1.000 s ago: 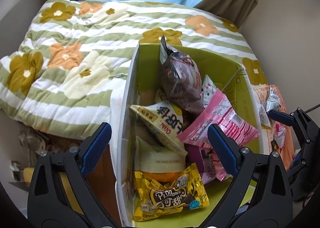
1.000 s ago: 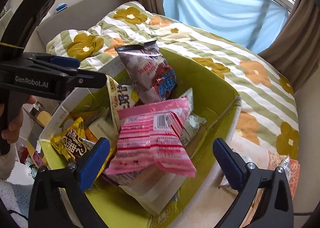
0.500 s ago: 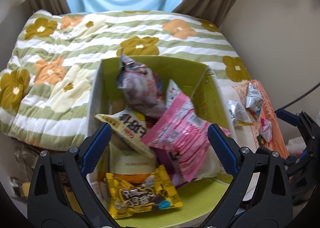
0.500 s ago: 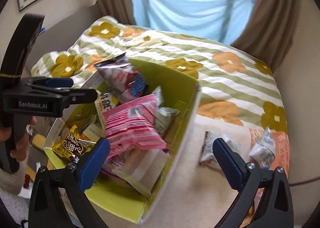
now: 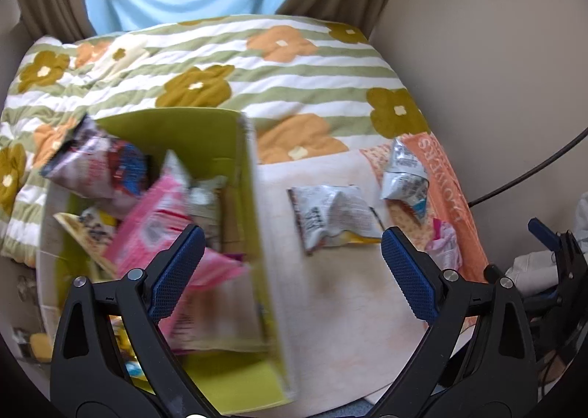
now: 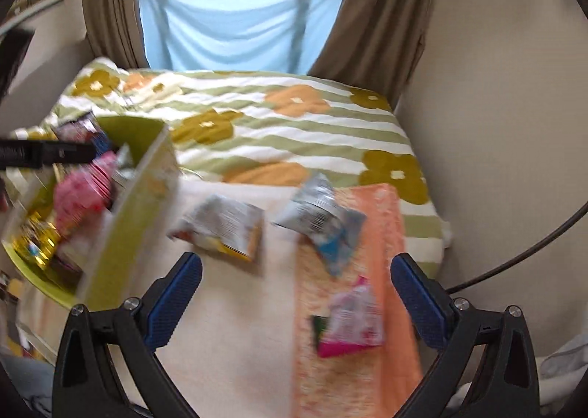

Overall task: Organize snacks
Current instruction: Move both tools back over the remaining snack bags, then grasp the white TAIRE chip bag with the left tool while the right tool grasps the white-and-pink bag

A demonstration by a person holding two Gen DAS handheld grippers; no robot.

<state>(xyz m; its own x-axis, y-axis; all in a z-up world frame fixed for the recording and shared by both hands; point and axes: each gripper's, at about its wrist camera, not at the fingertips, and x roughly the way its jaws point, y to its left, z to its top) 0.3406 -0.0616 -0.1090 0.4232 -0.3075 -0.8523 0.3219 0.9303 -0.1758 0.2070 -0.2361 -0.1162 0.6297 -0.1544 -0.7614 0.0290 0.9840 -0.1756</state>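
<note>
A flowered quilt (image 6: 294,131) covered the bed. On it stood the green box (image 5: 235,146), crammed with snacks. Three loose packets lay beside it: silver-yellow (image 6: 224,223), silver-blue (image 6: 323,219), pink (image 6: 352,319). Left gripper (image 5: 290,274) and right gripper (image 6: 294,296) hovered, fingers spread, empty.

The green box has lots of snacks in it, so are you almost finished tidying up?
Nearly. Done: the green box holds several packets, with the pink bag on top. In hand: nothing, since the left gripper and right gripper are both open and empty. Left: three loose packets lie outside the box, a silver and yellow packet, a silver and blue packet and a small pink packet.
</note>
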